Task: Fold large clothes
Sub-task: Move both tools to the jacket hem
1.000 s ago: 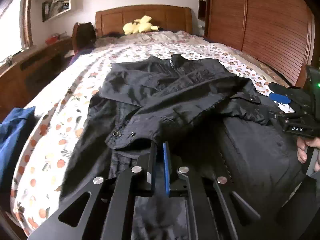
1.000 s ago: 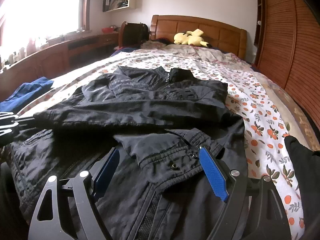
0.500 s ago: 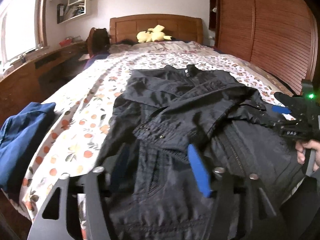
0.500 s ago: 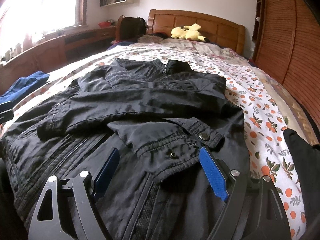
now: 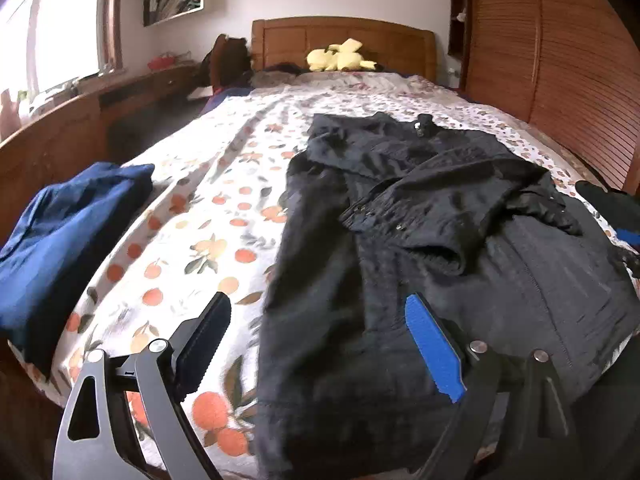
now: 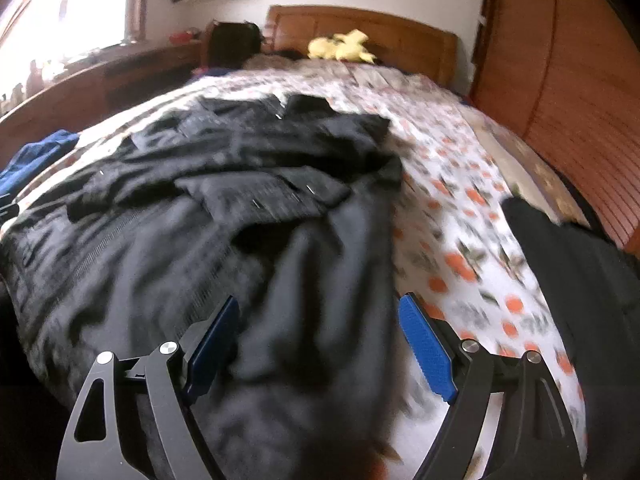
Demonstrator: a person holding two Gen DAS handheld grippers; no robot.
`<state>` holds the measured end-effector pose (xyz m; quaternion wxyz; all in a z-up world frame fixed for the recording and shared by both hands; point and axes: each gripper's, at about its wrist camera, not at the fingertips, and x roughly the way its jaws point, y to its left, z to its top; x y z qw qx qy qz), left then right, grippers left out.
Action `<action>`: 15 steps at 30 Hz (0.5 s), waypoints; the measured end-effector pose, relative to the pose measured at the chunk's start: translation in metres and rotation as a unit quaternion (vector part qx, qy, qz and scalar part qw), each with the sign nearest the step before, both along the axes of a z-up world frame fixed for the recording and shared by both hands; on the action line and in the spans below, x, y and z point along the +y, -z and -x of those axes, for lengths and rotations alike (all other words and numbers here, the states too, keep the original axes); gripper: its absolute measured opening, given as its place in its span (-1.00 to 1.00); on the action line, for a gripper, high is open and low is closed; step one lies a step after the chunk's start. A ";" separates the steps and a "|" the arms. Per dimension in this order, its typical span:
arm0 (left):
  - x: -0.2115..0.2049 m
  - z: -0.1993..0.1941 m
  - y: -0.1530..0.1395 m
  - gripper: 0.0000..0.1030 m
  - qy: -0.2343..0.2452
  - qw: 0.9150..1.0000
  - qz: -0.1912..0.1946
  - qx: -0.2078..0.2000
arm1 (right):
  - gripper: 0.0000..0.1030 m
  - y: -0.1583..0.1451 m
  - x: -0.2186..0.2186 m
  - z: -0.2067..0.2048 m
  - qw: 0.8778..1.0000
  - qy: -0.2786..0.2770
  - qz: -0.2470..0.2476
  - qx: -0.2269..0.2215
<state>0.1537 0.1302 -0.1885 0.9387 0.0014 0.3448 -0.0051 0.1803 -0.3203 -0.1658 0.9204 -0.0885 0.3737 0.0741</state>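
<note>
A black jacket (image 5: 460, 248) lies flat on the bed with both sleeves folded across its chest. My left gripper (image 5: 316, 320) hovers over the jacket's lower left edge. Its jaws are opening: one finger stands over the sheet, the blue-padded one over the cloth, and nothing is pinched. In the blurred right wrist view, my right gripper (image 6: 320, 320) is open above the lower right edge of the jacket (image 6: 224, 208), with fabric lying loose beneath the jaws. That gripper's blue pad (image 5: 629, 236) also peeks in at the right edge of the left wrist view.
The fruit-print bedsheet (image 5: 208, 240) is bare to the left of the jacket. A folded blue garment (image 5: 68, 240) sits at the bed's left edge, and a yellow plush toy (image 5: 340, 58) lies by the headboard. A dark cloth shape (image 6: 580, 280) lies at the right, and a slatted wardrobe (image 5: 560, 60) stands behind.
My left jaws, shut by the sleeve cuff a second ago, have spread wide and drawn back left to the jacket's edge. My right gripper slid right, still open.
</note>
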 end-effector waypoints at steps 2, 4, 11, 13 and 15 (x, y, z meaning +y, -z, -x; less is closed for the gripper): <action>0.005 0.001 0.002 0.75 -0.003 1.000 0.002 0.003 | 0.53 0.003 -0.011 0.009 1.000 0.008 -0.003 0.011; 0.007 0.002 0.004 0.75 -0.003 1.000 0.003 0.005 | 0.53 0.006 -0.020 0.015 1.000 0.013 -0.013 0.024; 0.007 0.003 0.007 0.75 0.004 1.000 0.002 0.013 | -0.07 0.017 -0.018 0.023 0.998 -0.006 -0.021 0.056; 0.008 0.005 0.009 0.75 0.005 1.000 0.003 0.017 | -0.30 0.016 -0.016 0.025 0.999 -0.008 -0.023 0.048; 0.010 0.007 0.012 0.75 0.007 1.000 0.005 0.023 | -0.33 0.012 -0.014 0.027 0.999 -0.006 -0.030 0.039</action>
